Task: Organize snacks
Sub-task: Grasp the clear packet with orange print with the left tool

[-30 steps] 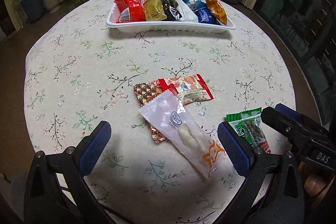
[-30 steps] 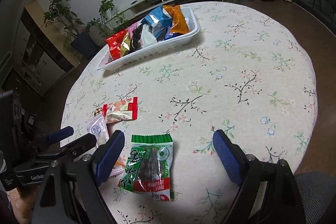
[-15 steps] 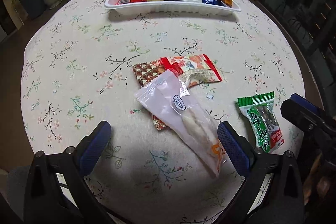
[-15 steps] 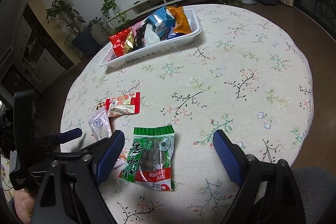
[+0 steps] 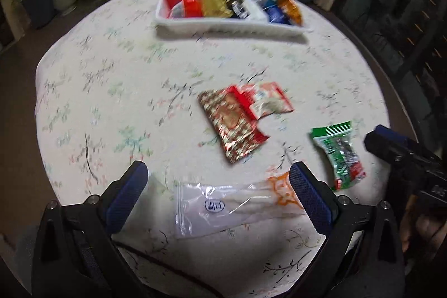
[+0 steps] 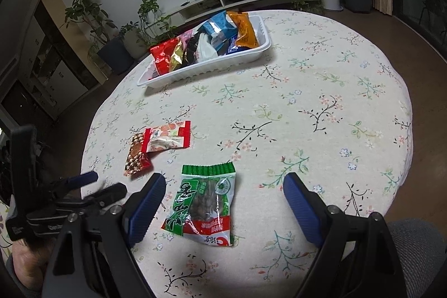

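Both views are dim indoor fisheye pictures with dark, vignetted corners and lines that bend toward the edges. The left wrist view is smeared by motion blur: the flower print on the tabletop (image 5: 117,91) streaks and the white tray (image 5: 229,25) of snacks looks soft. A clear plastic packet (image 5: 223,210) shows faint glare. The right wrist view is sharp. Light falls from above, brightest on the near cloth. The green snack packet (image 6: 205,203) glints, and the tray (image 6: 206,69) casts a soft shadow.
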The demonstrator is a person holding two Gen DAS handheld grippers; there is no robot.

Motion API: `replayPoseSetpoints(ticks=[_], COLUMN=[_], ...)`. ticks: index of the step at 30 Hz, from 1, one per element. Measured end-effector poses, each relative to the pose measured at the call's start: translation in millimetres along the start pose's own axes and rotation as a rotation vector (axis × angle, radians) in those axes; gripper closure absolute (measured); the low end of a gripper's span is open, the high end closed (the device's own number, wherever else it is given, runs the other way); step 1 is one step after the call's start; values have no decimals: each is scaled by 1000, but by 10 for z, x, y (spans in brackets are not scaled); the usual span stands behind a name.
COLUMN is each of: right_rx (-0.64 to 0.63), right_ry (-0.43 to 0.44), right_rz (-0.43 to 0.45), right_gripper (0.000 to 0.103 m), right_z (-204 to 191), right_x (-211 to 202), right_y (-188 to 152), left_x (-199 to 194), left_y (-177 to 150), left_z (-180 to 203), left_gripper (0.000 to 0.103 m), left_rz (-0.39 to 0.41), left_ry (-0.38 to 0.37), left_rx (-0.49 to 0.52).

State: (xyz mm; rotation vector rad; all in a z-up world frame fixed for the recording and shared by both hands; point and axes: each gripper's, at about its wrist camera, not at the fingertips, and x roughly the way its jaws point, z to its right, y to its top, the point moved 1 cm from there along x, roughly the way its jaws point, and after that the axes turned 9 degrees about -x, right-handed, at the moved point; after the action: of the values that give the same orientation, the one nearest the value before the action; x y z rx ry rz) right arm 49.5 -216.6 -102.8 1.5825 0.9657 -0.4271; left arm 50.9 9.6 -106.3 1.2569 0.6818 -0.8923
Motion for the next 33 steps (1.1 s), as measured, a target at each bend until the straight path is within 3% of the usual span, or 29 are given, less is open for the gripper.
replayPoseSetpoints(ticks=[3,8,13,15,19,24,29,32,33], right_rx=[-18,-33,-68,-74,-83,-81,-80,-86,-87], right_ry=[18,38,41,43,45,54,59,61,62], right_rz=[-8,-28,-87,-95,-109,-122,-134,-137,-139], right_gripper=[15,15,15,15,15,16,18,19,20], right_z=[-11,-14,-82,-101,-122,-118,-125,-139,-146], right_x=[-33,-38,49,68,106,134,157,154,152], right_y=[-5,-19,-42,-46,-53,-58,-67,-66,-66], left_x=[-47,-18,185,222,301,349,420,430,431], left_y=[102,40,-204,-267,-295,-215,-129,-84,-55], left_z=[42,161,289,353,409,425,497,506,502], left_gripper=[0,0,3,11,18,31,33,43,51], left_rz=[-56,-123,-241,-272,-305,-339,-366,-377,-380], left_ry=[-76,-133,-117,-146,-143,-185,-183,-179,-174], left_rx=[187,559,746,802,850,834,858,859,848])
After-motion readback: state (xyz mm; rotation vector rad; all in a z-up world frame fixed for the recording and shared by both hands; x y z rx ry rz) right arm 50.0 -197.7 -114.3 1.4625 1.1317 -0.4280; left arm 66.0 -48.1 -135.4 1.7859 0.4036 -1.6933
